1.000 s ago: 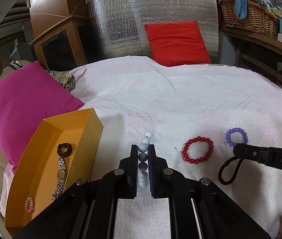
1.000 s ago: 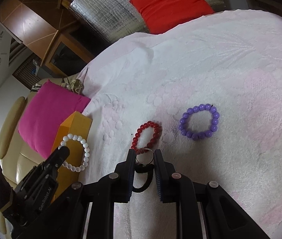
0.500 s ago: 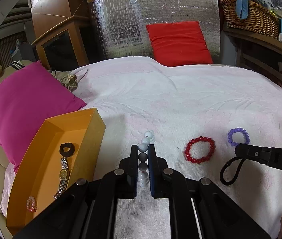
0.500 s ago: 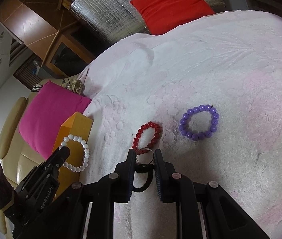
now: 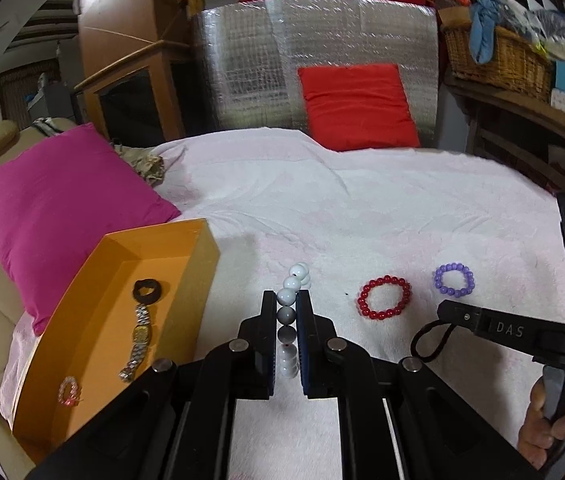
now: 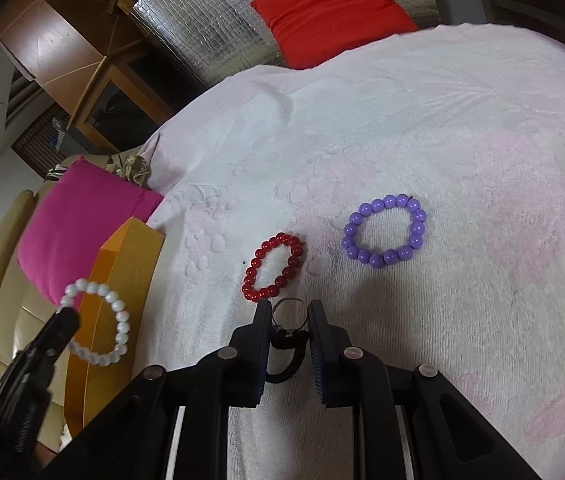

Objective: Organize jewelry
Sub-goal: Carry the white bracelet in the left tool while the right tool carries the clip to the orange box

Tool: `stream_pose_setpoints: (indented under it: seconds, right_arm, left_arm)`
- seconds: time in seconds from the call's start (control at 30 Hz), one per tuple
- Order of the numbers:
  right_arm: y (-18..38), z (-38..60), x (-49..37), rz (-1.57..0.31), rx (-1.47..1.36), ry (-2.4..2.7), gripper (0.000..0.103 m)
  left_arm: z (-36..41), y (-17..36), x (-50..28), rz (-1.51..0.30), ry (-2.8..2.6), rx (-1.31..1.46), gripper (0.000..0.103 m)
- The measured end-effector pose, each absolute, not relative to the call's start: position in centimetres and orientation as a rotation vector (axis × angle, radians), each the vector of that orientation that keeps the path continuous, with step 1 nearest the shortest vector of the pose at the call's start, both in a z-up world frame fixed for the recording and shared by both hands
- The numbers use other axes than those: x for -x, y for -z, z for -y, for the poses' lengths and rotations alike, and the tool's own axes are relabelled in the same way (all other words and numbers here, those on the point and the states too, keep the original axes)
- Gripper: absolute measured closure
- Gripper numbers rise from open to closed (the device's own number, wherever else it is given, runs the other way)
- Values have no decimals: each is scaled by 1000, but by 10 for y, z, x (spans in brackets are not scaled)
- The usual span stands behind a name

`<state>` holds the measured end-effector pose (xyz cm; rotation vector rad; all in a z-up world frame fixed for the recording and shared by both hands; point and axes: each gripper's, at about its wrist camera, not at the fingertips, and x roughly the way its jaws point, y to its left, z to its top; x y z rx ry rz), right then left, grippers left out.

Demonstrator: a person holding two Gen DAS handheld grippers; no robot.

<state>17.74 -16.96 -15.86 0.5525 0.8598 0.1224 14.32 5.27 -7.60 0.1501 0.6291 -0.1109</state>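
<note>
The left gripper (image 5: pixel 286 312) is pinching the white bead bracelet (image 5: pixel 291 320) edge-on between its fingers, the orange box (image 5: pixel 202 256) lying just to its left; the right gripper (image 6: pixel 289 324) is clamping a black cord with a metal ring (image 6: pixel 289 318), the red bracelet (image 6: pixel 274 266) lying just ahead of its tips and the purple bracelet (image 6: pixel 385 230) sitting farther ahead to the right.

Pink pillow (image 5: pixel 62 204): bed's left edge
Red cushion (image 5: pixel 356 106): bed's far edge, against foil panel (image 5: pixel 314 44)
Basket (image 5: pixel 498 54): shelf, right
</note>
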Motion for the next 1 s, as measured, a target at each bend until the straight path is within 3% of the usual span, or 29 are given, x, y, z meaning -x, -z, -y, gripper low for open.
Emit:
stream_pose_setpoints:
  seconds: [0.53,1.0]
  right_arm:
    - [99,105,-159,-813,-486,-192,83]
    - [55,18,-157,-776,-486,-424,83]
  left_arm:
    - [-167,21,-103,-482,-33,27,94]
    - [-296,33,-84,-526,-326,187,94]
